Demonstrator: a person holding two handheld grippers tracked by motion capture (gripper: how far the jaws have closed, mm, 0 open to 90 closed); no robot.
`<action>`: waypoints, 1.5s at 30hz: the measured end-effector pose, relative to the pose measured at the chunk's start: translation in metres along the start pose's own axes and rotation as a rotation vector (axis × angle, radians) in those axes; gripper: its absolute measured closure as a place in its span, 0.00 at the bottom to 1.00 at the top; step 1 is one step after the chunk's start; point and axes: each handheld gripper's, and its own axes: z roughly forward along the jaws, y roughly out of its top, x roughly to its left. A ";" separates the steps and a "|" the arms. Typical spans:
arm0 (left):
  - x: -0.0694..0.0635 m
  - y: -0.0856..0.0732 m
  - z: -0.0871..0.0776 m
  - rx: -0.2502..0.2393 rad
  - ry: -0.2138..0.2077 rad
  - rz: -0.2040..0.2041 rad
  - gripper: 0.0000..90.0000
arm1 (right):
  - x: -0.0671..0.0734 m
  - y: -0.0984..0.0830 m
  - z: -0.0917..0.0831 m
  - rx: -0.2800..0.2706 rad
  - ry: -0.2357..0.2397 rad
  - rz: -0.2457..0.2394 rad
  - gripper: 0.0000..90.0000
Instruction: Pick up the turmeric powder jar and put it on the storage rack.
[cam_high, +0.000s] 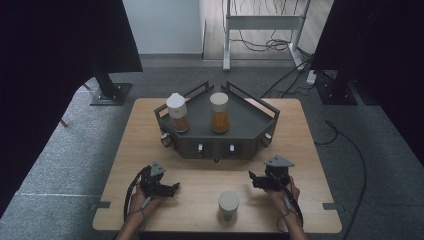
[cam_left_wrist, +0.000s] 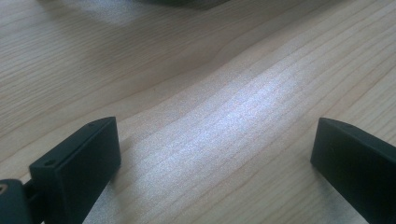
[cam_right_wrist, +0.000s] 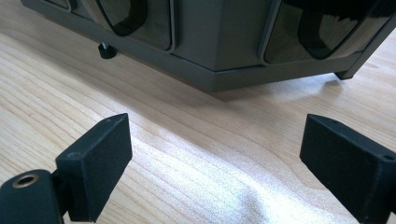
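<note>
Jar: a small one with a pale lid (cam_high: 228, 204), standing upright on the wooden table (cam_high: 200, 177), near the front edge and well in front of the dark rack (cam_high: 218, 131).
Long axis of jar: vertical, lid uppermost, so a grip would likely come from the side.
Rack: holds two taller jars with orange contents (cam_high: 177, 113) and (cam_high: 219, 112), both upright, behind the small jar.
Left gripper (cam_high: 172, 189): to the jar's left, near it, jaws pointing toward it; in its own view the jaws stand wide apart with bare wood between them (cam_left_wrist: 219, 140).
Right gripper (cam_high: 251, 180): just to the jar's right and slightly rackward, jaws spread with nothing between them; its own view looks at the rack's front face (cam_right_wrist: 219, 42).
Nearer hand: the right, by my judgement, though the margin is slim.
Key relation: the jar sits between the two grippers, slightly closer to the person than either set of jaws.
</note>
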 end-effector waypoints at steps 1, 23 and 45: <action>0.000 0.000 0.000 0.000 0.000 0.000 0.01 | 0.000 0.000 0.000 0.000 0.000 0.000 0.10; 0.000 0.000 0.000 0.000 0.000 0.000 0.01 | 0.024 -0.004 -0.044 -0.065 0.034 -0.047 0.11; 0.000 0.000 0.000 0.000 0.000 0.000 0.01 | 0.039 -0.030 -0.075 -0.086 0.063 -0.062 0.11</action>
